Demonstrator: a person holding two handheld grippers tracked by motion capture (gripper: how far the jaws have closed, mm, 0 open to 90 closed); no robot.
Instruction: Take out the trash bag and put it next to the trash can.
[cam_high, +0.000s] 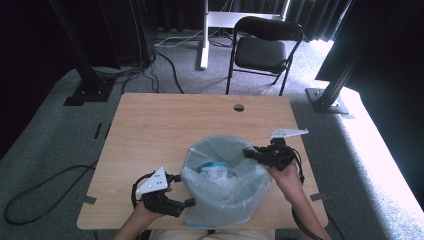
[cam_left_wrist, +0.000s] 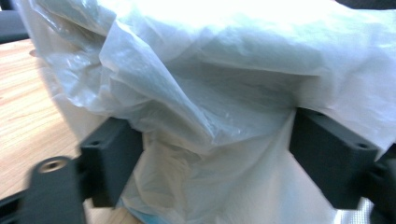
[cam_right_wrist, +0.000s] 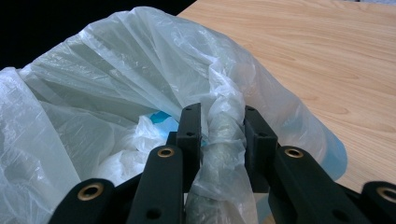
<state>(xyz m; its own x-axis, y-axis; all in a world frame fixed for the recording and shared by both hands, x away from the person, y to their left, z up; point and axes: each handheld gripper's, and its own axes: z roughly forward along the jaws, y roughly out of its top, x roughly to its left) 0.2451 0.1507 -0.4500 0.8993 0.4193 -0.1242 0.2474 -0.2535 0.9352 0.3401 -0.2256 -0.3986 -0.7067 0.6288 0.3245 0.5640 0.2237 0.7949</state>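
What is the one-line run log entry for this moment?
right tool: shut on bag rim | left tool: open around bag | bin: on table

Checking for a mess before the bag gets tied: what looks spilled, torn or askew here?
Nothing stands out. The bin liner looks intact on its bin, crumpled waste sits inside, and the table shows no spills.

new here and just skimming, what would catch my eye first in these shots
The pale translucent bin liner billowing over a bin at the near edge of the wooden table stands out first. The right gripper pinches a bunched fold of its rim, while the left gripper stands open against the bag's side. Behind the table stands a black folding chair.
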